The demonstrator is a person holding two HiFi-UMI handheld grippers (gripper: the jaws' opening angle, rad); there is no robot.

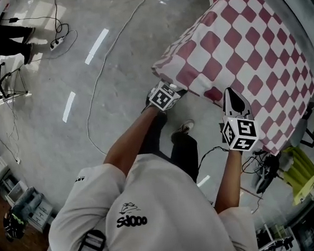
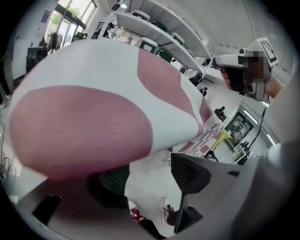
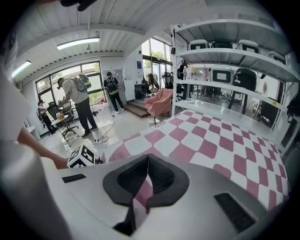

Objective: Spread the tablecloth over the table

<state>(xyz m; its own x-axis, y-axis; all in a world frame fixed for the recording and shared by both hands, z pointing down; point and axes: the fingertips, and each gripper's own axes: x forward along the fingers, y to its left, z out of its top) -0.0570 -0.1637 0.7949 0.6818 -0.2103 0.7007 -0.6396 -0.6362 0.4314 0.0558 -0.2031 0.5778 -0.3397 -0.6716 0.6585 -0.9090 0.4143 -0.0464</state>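
The red-and-white checked tablecloth covers the table at the upper right of the head view. Its near corner droops towards the floor. My left gripper is at that corner. In the left gripper view the cloth bulges close above the left gripper, whose jaws stand open with only floor and shoes showing between the pads. My right gripper sits on the cloth's near edge further right. In the right gripper view the right gripper is shut on a fold of the tablecloth.
Cables run across the grey floor, and a yellow object lies by the table's near right. Several people stand by the windows. A pink armchair and shelves with chairs stand behind the table.
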